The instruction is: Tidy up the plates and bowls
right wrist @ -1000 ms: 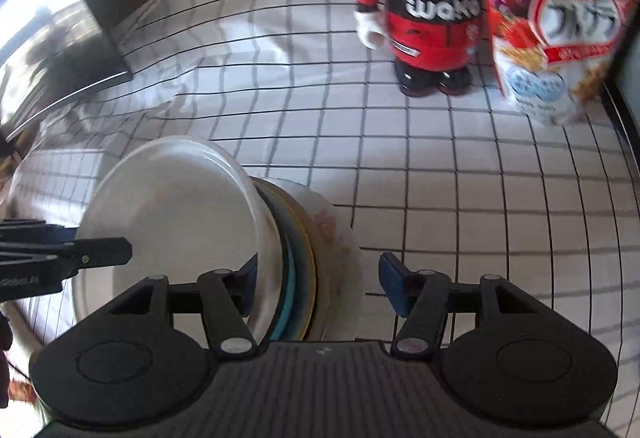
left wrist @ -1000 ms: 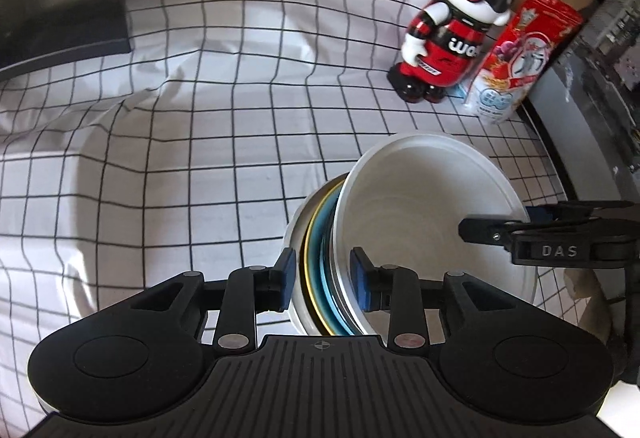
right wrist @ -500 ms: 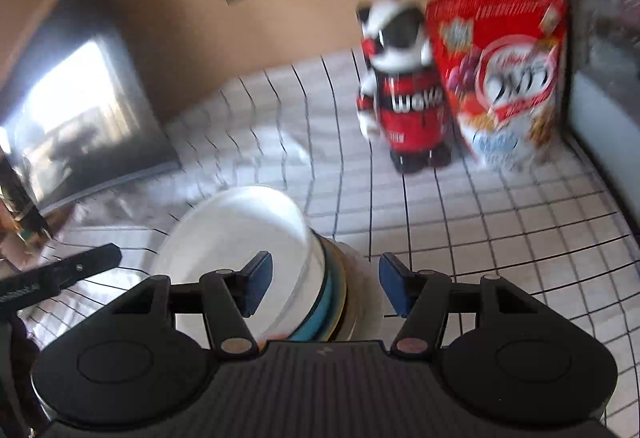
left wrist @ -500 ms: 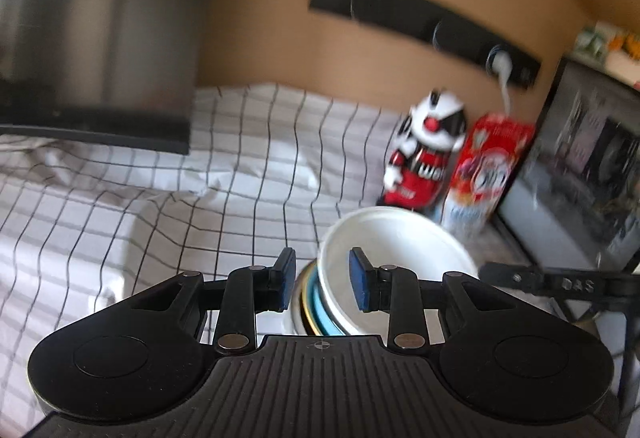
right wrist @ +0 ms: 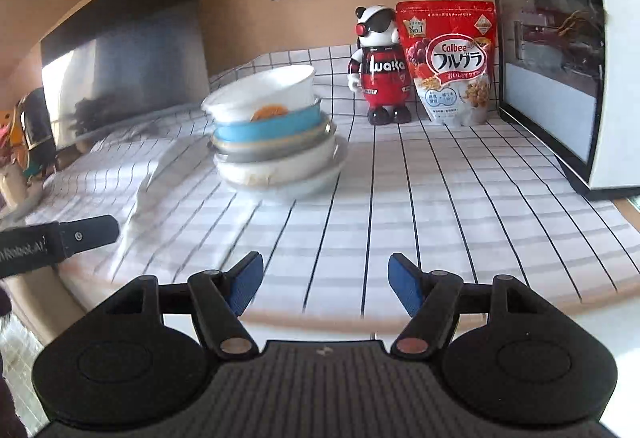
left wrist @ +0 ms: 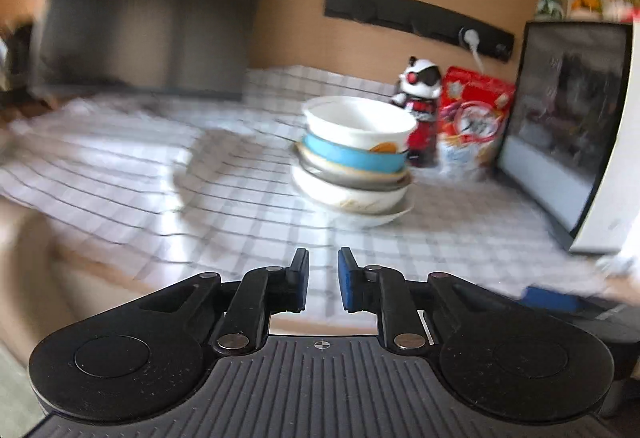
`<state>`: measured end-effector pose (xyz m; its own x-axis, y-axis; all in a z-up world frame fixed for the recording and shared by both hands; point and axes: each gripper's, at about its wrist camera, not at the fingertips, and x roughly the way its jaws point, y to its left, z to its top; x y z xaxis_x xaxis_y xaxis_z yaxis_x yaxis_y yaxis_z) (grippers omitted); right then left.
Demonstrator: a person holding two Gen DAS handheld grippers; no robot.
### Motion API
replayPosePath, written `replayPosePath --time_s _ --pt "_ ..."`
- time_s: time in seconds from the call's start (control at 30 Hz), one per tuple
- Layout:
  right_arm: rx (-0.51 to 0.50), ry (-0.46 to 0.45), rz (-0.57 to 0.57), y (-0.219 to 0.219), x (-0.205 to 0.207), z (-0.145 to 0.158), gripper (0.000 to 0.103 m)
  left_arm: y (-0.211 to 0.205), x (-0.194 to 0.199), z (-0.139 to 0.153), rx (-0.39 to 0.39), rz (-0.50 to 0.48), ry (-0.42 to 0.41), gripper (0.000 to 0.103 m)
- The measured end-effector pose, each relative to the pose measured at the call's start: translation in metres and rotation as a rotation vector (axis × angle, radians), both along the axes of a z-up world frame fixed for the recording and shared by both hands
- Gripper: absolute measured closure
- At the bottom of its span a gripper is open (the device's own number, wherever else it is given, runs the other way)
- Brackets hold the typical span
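A stack of bowls (left wrist: pixel 356 157) stands by itself on the chequered cloth: a white bowl on top, a blue one under it, a grey one, then a white bowl on a white plate. The right wrist view shows the same stack (right wrist: pixel 276 141), leaning slightly. My left gripper (left wrist: pixel 323 278) hovers over the table's front edge, well short of the stack, its jaws drawn almost together with nothing between them. My right gripper (right wrist: pixel 326 284) is also back near the front edge, jaws opening and empty. The left gripper's side (right wrist: pixel 60 242) shows at the left of the right wrist view.
A red and white toy robot (right wrist: pixel 380 65) and a red cereal bag (right wrist: pixel 452 61) stand behind the stack. A white appliance with a dark glass door (right wrist: pixel 560 49) fills the right side. A dark shiny panel (right wrist: pixel 120 65) stands at the back left.
Both grippers have pulled back from the rim of the stack to the table's front edge. The left jaws have narrowed and the right jaws have widened. The stack stays on the cloth.
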<state>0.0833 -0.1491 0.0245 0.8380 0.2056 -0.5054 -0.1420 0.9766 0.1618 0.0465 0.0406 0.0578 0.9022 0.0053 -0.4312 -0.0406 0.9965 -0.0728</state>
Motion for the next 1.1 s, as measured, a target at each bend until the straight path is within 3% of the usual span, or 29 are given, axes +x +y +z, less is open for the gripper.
replayPosePath --time_s 0.07,0.27,0.47,1.1 --pt "-0.018 -0.035 0.000 0.002 -0.020 -0.005 0.033 -0.012 -0.021 -0.010 0.086 -0.017 -0.025 0.084" --pt "-0.004 -0.087 0.007 0.011 -0.064 -0.017 0.033 -0.020 -0.060 -0.024 0.111 -0.046 -0.048 0.084" --pt "0.000 -0.118 0.000 0.020 -0.089 -0.020 0.033 -0.018 -0.074 -0.038 0.113 -0.052 -0.020 0.084" --pt "-0.029 -0.117 0.029 0.028 -0.087 -0.020 0.033 -0.014 -0.074 -0.037 0.078 -0.049 -0.015 0.084"
